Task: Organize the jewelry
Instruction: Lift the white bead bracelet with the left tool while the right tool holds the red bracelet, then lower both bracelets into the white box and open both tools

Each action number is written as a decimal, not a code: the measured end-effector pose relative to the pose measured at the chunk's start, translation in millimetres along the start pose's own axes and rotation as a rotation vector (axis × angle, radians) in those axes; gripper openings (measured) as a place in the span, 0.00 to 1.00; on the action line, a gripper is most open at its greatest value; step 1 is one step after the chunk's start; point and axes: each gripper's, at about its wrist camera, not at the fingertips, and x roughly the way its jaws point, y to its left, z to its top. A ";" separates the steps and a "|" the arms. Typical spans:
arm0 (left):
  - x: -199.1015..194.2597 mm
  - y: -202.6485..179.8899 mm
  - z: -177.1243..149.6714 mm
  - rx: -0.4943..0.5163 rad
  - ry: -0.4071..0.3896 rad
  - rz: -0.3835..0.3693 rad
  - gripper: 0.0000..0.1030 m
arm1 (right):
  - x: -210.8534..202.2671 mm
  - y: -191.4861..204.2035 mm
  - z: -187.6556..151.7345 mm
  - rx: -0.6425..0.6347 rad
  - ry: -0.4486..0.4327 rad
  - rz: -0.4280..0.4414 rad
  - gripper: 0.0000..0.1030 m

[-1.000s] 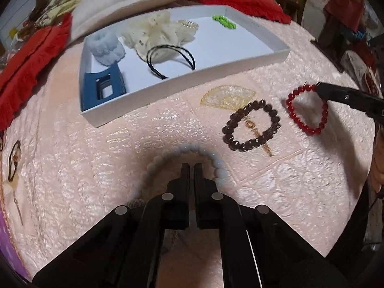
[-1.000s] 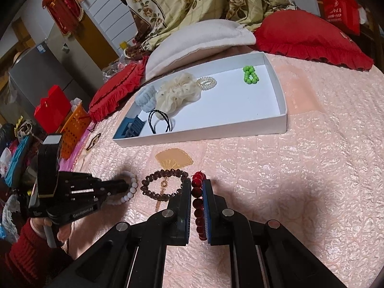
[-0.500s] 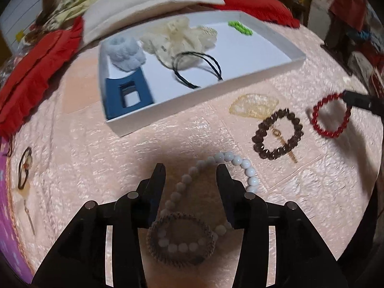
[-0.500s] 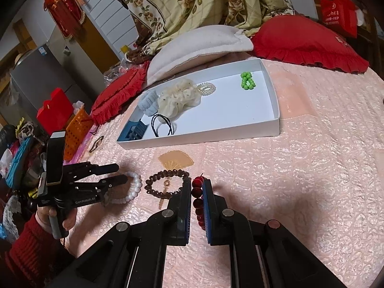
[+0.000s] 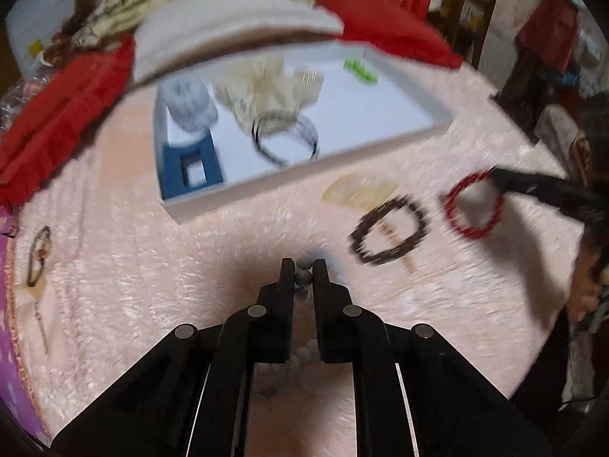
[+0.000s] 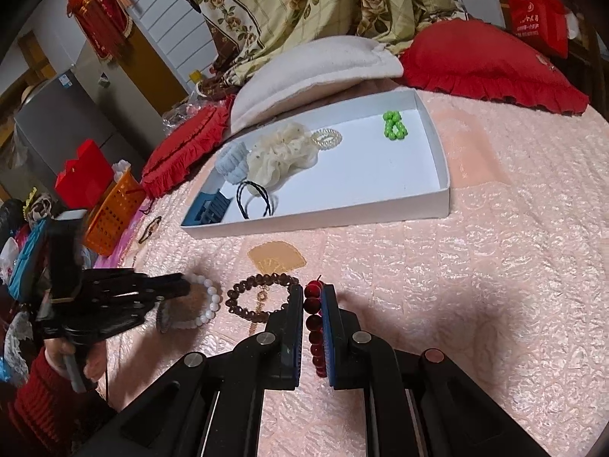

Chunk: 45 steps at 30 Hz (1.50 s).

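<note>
My left gripper is shut on a white bead bracelet low over the pink quilt; the bracelet also shows in the right wrist view. My right gripper is shut on a red bead bracelet, seen lifted in the left wrist view. A dark brown bead bracelet lies on the quilt between the two. A white tray beyond holds a green bead bracelet, scrunchies, a black hair tie and a blue clip.
A brown coil hair tie lies under the white bracelet. A flat tan fan shape lies in front of the tray. A small bracelet lies at the quilt's left edge. Red cushions and a white pillow are behind the tray.
My left gripper was shut, opened over the white bracelet, and has now shut on it. My right gripper stays shut on the red bracelet and has lifted slightly.
</note>
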 end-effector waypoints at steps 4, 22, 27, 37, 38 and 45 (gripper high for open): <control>-53.7 -19.8 6.6 0.010 -0.104 -0.014 0.08 | -18.9 -0.7 2.8 0.009 -0.035 0.018 0.08; -44.8 -59.9 114.0 -0.010 -0.137 0.037 0.08 | -40.8 -5.1 82.7 -0.040 -0.131 -0.043 0.08; -3.0 -53.4 146.2 -0.050 -0.106 0.071 0.08 | -4.0 -20.1 117.4 -0.014 -0.098 -0.086 0.08; 77.0 -35.3 177.5 -0.164 -0.017 0.012 0.08 | 66.6 -61.5 148.0 0.106 -0.037 -0.070 0.08; 85.7 -34.8 176.1 -0.163 0.000 0.023 0.08 | 71.5 -63.6 146.1 0.107 -0.025 -0.083 0.08; 110.9 -33.4 163.7 -0.165 0.053 -0.010 0.13 | 84.1 -83.8 135.4 0.128 0.008 -0.144 0.09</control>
